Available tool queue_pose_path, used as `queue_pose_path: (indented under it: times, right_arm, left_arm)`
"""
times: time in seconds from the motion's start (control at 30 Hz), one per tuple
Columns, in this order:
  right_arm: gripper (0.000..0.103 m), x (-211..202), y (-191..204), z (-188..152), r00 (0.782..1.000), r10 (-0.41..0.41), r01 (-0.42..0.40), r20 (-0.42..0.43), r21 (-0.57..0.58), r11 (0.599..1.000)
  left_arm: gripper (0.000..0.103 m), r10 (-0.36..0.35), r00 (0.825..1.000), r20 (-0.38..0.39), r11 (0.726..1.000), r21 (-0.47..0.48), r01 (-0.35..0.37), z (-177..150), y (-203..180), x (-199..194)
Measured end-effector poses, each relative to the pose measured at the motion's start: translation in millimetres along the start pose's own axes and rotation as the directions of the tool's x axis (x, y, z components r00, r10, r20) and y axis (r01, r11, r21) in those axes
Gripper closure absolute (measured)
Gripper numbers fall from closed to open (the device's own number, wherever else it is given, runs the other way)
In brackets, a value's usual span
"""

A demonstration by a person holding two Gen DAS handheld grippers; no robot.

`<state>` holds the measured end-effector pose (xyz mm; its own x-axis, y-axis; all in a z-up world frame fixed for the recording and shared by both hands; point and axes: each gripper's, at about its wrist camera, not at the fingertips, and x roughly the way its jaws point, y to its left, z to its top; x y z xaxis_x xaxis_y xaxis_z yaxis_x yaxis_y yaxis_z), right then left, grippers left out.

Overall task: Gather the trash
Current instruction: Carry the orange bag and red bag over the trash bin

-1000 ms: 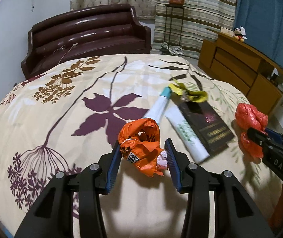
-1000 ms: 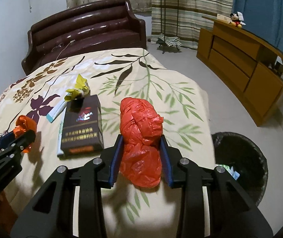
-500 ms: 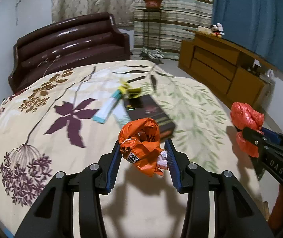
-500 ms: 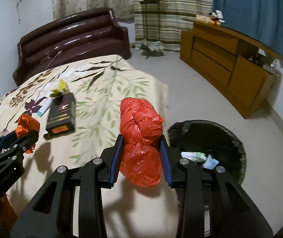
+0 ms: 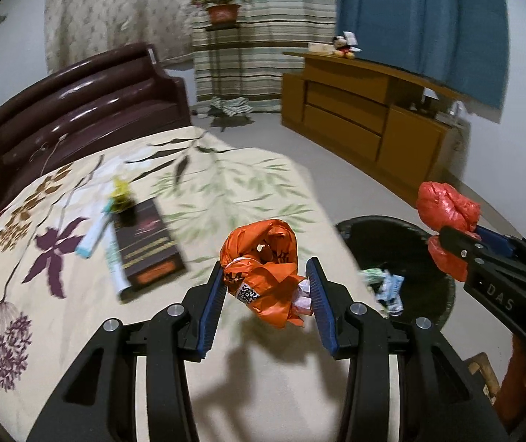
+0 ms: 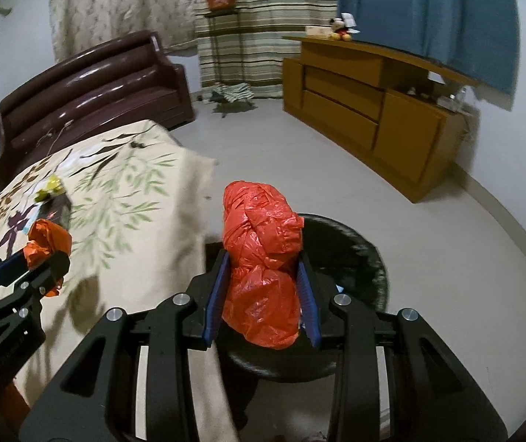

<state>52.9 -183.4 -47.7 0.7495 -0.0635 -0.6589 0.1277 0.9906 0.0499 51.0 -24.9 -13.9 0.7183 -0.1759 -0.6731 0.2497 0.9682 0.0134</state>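
- The left gripper (image 5: pixel 266 289) has its fingers clamped on a crumpled orange wrapper (image 5: pixel 263 274), lower middle of the left wrist view. There's a little printed code patch on it and some white paper poking out on the right side.
- That wrapper hangs over the near edge of the bed (image 5: pixel 60 258), clear of the floral bedspread.
- The right gripper (image 6: pixel 263 287) has its fingers squeezed tight on a bunched-up red plastic bag (image 6: pixel 261 254), dead center in the right wrist view.
- The red bag sits right over the black trash bin (image 6: pixel 355 254) on the floor, whose rim curves out to the right behind it (the bag blocks most of the inside in this view).
- In the left wrist view the bin shows at right of center, with a few bits of pale paper trash (image 5: pixel 384 287) lying in it.
- On the bed in the left half of the left wrist view: a dark box (image 5: pixel 145 246), a white tube (image 5: pixel 115 269) touching its left side, a white and teal tube (image 5: pixel 95 234) further left, and a yellow wrapper (image 5: pixel 121 193) at the box's far end.
- Background: dark brown headboard (image 5: pixel 79 110) upper left, wooden dresser (image 5: pixel 366 118) upper right with a Mickey toy (image 5: pixel 344 46) on top.
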Motion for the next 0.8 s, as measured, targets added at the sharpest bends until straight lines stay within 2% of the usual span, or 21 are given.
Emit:
queue_pose_path:
  times: [0.4, 0.8]
  right_arm:
    - [0.069, 6.7, -37.6, -0.5, 0.999, -0.050, 0.049, 0.004, 0.060, 0.997]
    - [0.068, 20.4, -55.3, 0.2, 0.998, -0.070, 0.070, -0.005, 0.090, 0.993]
  left_arm:
    - [0.059, -0.045, 0.999, 0.005, 0.996, 0.075, 0.044, 15.1, -51.2, 24.4]
    - [0.059, -0.052, 0.998, -0.021, 0.994, 0.096, 0.053, 23.0, -74.4, 49.7]
